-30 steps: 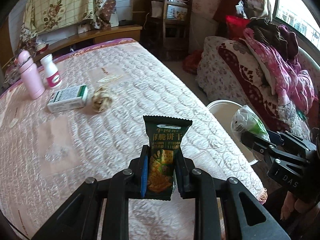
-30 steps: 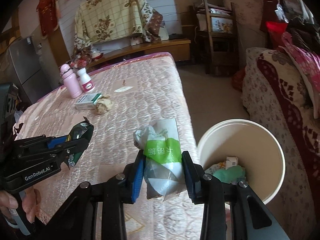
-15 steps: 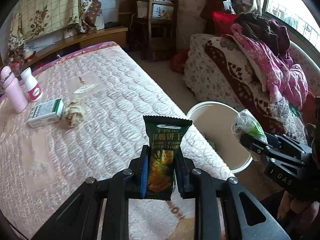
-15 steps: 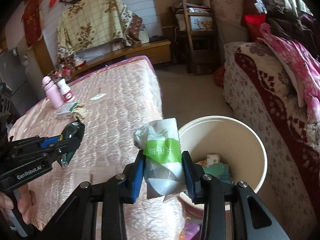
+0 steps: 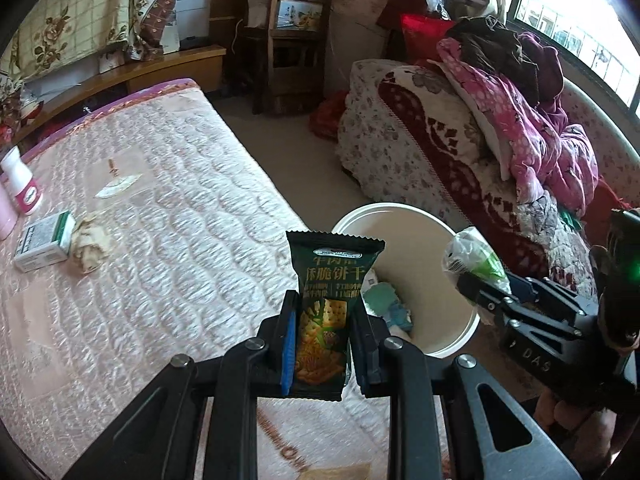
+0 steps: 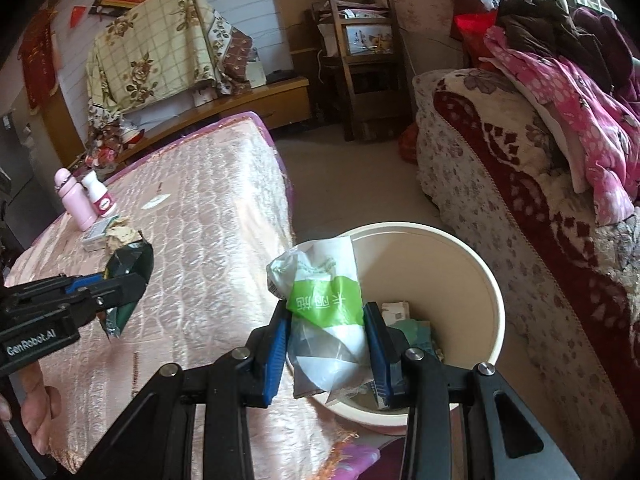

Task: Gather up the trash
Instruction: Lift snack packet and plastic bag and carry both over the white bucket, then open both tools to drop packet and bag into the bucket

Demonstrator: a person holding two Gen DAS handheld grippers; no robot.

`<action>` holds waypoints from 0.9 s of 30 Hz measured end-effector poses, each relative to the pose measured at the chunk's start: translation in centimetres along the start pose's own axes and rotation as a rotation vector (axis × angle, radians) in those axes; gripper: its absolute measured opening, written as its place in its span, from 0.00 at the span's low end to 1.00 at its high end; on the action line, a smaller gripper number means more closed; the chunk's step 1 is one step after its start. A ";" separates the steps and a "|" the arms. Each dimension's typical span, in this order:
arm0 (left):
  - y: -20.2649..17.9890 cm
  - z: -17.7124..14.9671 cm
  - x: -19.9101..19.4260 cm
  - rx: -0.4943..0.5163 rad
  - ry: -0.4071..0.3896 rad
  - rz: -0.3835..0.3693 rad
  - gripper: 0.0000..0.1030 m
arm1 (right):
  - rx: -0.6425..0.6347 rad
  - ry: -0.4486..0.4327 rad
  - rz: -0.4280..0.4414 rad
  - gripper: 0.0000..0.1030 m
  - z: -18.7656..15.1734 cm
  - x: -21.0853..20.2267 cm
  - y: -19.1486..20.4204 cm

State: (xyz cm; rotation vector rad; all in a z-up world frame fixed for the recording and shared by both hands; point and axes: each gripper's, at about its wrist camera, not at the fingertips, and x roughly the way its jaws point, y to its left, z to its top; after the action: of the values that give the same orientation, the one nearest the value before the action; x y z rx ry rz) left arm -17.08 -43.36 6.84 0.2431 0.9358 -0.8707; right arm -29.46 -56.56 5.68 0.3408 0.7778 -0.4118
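Bin [image 5: 460, 334] now nearer, claws still gripping wrappers

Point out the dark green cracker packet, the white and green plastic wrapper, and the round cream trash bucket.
dark green cracker packet [image 5: 334, 280], left wrist view, printed front.
white and green plastic wrapper [image 6: 326, 300], right wrist view, green band.
round cream trash bucket [image 6: 472, 276], right wrist view, bare inner wall.

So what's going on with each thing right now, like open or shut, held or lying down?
Left gripper: shut on the cracker packet.
Cracker packet: held upright.
Right gripper: shut on the plastic bag.
Plastic bag: crumpled, held over the bin's edge.
Bin: open, some trash inside.
Paper wad: crumpled, lying on the bed.
Small box: lying flat.
White bottle: standing, capped.
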 end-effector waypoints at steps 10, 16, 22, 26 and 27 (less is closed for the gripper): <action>-2.4 1.9 2.9 0.021 0.037 -0.059 0.24 | 0.052 -0.004 -0.054 0.38 0.1 1.3 -2.7; -3.8 2.4 4.9 0.042 0.059 -0.073 0.24 | 0.139 0.018 -0.027 0.38 -0.4 2.2 -5.1; -4.6 3.0 6.3 0.047 0.071 -0.098 0.24 | 0.167 0.018 -0.060 0.39 -0.5 2.4 -6.3; -5.0 3.3 6.8 0.054 0.068 -0.112 0.24 | 0.170 0.020 -0.084 0.40 -0.6 2.6 -6.7; -5.1 3.3 6.8 0.055 0.065 -0.119 0.24 | 0.171 0.023 -0.097 0.43 -0.5 2.8 -6.8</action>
State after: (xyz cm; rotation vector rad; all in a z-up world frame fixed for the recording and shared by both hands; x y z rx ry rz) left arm -16.88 -52.15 4.31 0.2658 0.9955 -1.0041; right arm -31.25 -62.88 2.29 0.4698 0.7858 -0.5686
